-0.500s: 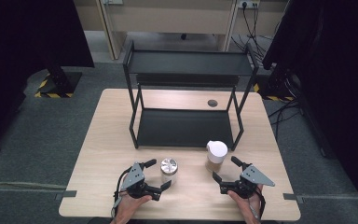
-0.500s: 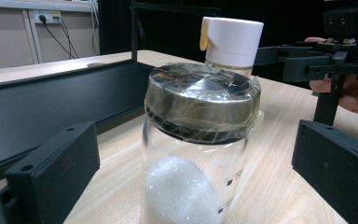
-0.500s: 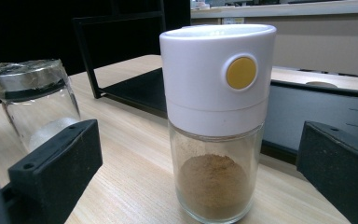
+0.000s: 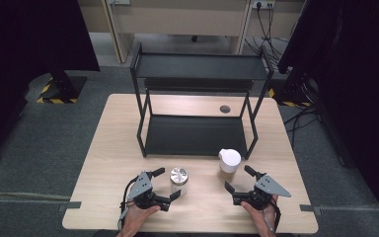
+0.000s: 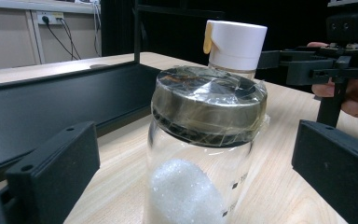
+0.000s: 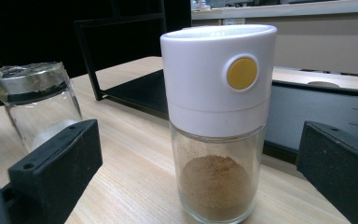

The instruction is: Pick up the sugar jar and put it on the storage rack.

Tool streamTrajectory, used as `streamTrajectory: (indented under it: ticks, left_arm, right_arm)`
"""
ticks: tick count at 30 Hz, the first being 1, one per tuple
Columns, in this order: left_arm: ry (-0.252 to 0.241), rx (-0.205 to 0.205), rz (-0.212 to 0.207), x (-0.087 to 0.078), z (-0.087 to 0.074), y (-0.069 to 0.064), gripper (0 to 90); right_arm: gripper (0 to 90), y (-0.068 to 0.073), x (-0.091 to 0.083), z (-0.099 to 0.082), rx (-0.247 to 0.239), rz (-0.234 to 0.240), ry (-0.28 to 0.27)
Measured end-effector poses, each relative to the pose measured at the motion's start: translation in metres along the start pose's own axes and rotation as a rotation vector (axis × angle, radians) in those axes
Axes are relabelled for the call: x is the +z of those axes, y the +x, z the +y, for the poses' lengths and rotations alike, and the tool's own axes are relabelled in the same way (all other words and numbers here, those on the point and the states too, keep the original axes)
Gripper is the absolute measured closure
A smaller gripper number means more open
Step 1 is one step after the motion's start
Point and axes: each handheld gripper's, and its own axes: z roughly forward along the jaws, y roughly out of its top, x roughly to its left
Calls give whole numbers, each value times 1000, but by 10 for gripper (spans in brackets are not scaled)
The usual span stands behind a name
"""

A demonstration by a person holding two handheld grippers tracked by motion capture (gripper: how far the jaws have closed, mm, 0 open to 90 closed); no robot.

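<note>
Now both tools released, jaws spread wide. Left gripper framing the steel-lidded glass jar on the near left of the table, pads clear of the glass. Right gripper just short of the white-capped spice jar, near right, not touching. Black two-tier shelf rack standing farther back, both jars upright before it.

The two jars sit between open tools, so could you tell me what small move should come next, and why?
Probably close the left tool on the metal-lidded jar: its jaws stand open on either side of the glass, not touching it. The right tool likewise flanks the white-capped jar.
</note>
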Motion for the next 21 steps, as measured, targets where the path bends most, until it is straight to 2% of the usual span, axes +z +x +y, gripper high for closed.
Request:
streamTrajectory:
  ticks: [21]
  left_arm:
    - [-1,11,3,-1,0,-1,2]
  right_arm:
    - [5,2,0,0,-15,8,-2]
